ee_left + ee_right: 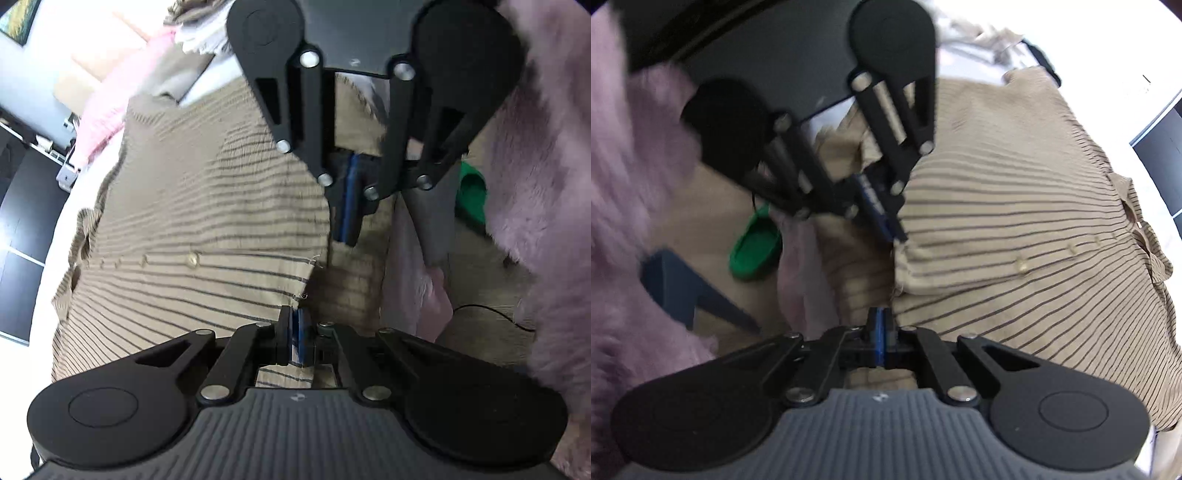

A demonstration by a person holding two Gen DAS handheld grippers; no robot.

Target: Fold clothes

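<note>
Tan ribbed fabric with thin dark stripes, the shirt (207, 221) lies spread flat ahead of both grippers, buttons in a row. The left hand-held gripper (295, 325) and right hand-held gripper (881, 317) each pinch its near hem, jaws closed on cloth.

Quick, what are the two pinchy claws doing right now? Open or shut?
Left gripper: shut, pinching the edge of the striped shirt.
Right gripper: shut, at the same shirt's edge; whether it has caught cloth cannot be told.
</note>
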